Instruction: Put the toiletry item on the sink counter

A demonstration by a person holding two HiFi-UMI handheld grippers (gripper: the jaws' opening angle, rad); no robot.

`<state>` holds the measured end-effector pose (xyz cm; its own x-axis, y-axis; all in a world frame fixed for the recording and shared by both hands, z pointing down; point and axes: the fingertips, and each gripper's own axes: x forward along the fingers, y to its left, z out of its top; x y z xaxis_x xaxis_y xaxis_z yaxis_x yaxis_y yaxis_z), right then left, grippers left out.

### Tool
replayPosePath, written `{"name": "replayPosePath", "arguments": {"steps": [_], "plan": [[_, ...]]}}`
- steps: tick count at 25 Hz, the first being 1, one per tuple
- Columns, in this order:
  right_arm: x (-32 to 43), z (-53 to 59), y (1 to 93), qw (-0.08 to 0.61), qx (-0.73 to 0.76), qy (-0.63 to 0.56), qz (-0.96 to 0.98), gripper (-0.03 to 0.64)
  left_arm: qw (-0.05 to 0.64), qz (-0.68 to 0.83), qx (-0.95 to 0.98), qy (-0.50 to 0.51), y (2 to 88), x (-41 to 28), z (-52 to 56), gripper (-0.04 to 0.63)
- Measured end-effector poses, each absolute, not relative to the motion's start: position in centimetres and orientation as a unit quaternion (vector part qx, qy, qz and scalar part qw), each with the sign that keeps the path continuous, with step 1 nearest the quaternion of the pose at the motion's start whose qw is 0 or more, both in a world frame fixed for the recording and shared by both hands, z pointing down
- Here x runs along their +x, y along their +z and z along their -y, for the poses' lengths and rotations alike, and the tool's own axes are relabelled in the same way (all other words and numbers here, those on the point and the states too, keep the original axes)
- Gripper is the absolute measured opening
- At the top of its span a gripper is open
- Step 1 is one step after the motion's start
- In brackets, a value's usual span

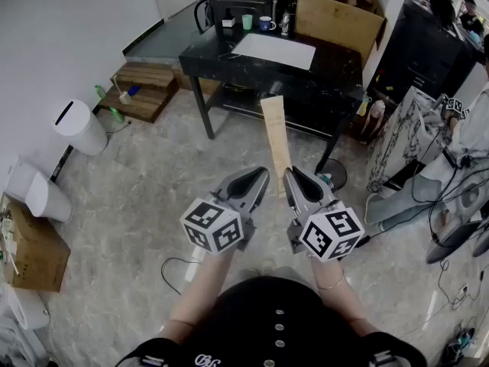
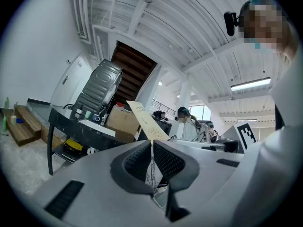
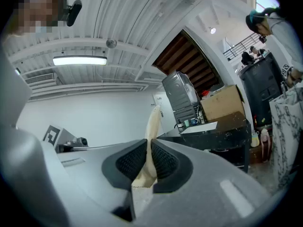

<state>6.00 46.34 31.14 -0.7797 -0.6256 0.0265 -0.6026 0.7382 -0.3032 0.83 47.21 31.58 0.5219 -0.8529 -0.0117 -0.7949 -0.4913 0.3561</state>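
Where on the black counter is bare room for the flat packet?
Bare: the front-left corner of the counter, beside the white sheet, and the strip between it and the cardboard box. Crowded: the back edge, with bottle, green cup and mug.

Mug left of box, on table

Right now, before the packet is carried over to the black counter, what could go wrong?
1. The right gripper pinches the long flat packet only near its lower end, so it may bend or slip out.
2. The black counter already holds cups; the tall packet could knock them.
3. A cable lies on the floor nearby, a possible trip hazard.
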Motion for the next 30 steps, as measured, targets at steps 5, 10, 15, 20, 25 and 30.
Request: {"name": "replayPosePath", "arguments": {"steps": [5, 10, 15, 20, 25, 30], "plan": [[6.1, -46.6, 31.3, 0.033, -0.329, -0.148, -0.932, 0.031, 0.153, 0.471, 0.864, -0.09, 31.7, 1.5, -47.1, 0.023], [6.6, -46.6, 31.7, 0.028, -0.338, -0.145, -0.93, 0.031, 0.156, 0.469, 0.865, -0.09, 32.0, 2.2, -47.1, 0.023], [7.1, -46.7, 31.9, 0.03, -0.339, -0.149, -0.928, 0.031, 0.161, 0.47, 0.863, -0.09, 32.4, 2.5, -47.2, 0.023], [7.2, -46.4, 31.8, 0.04, -0.335, -0.154, -0.929, 0.031, 0.157, 0.47, 0.864, -0.092, 32.2, 2.6, -47.0, 0.023], [7.7, -45.9, 32.0, 0.045, -0.334, -0.161, -0.928, 0.031, 0.158, 0.471, 0.863, -0.091, 32.5, 3.0, -46.5, 0.023], [8.6, -44.8, 31.8, 0.05, -0.338, -0.158, -0.927, 0.031, 0.161, 0.473, 0.861, -0.098, 32.7, 3.2, -45.4, 0.023]]}}
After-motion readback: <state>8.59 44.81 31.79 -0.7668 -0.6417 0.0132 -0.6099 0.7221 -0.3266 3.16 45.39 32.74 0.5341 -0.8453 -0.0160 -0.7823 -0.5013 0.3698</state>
